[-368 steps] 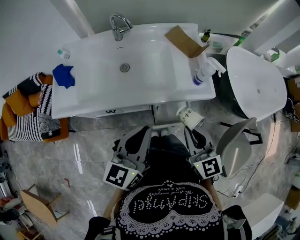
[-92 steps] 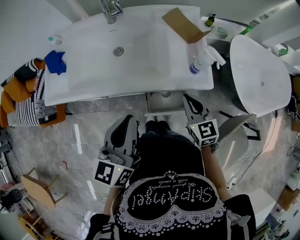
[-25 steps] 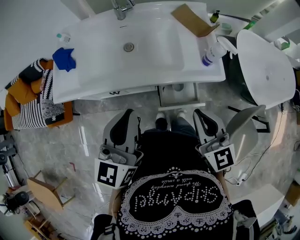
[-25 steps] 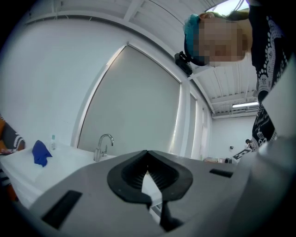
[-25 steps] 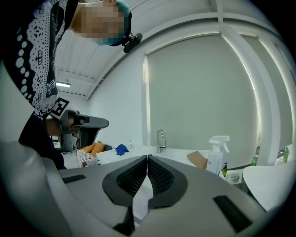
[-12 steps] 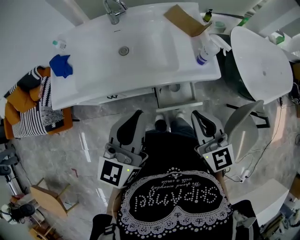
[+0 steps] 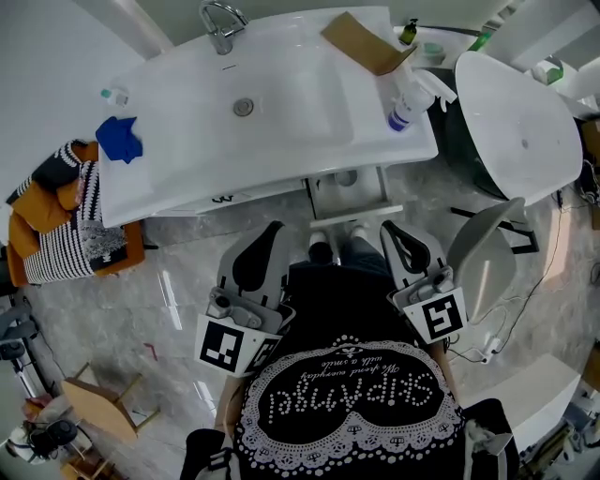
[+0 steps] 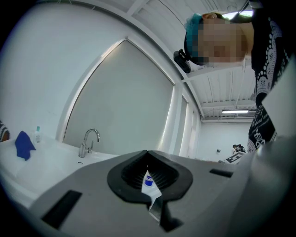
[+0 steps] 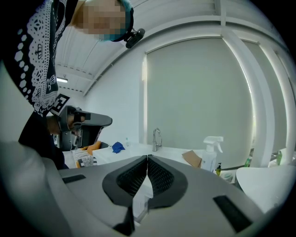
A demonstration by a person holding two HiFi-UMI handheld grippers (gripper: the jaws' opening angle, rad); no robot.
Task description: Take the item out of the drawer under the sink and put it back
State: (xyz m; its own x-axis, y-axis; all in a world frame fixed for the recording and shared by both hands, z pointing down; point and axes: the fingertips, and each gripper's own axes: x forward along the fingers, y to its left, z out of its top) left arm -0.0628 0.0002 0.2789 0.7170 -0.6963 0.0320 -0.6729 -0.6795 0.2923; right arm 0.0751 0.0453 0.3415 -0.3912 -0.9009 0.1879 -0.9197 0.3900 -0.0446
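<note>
The white drawer (image 7: 354,214) under the sink (image 7: 281,184) stands pulled out a little. A pale round thing (image 7: 347,178) shows inside it; I cannot tell what it is. My left gripper (image 7: 274,229) is held close to the person's body, short of the sink front, jaws together and holding nothing. My right gripper (image 7: 387,229) sits just right of the drawer front, apart from it, also shut and empty. In the left gripper view the pads (image 8: 138,171) meet at the tip. The right gripper view shows its pads (image 9: 159,173) closed the same way.
On the sink top stand a faucet (image 7: 220,26), a blue cloth (image 7: 119,139), a spray bottle (image 7: 405,103) and a cardboard piece (image 7: 366,45). A striped bag (image 7: 56,225) lies at the left. At the right stand a white tub (image 7: 520,122) and a grey chair (image 7: 483,262).
Long before, the right gripper held a paper cup, later it reached to the drawer. Now it is back by the body, empty. Over the last second only the view shifted slightly.
</note>
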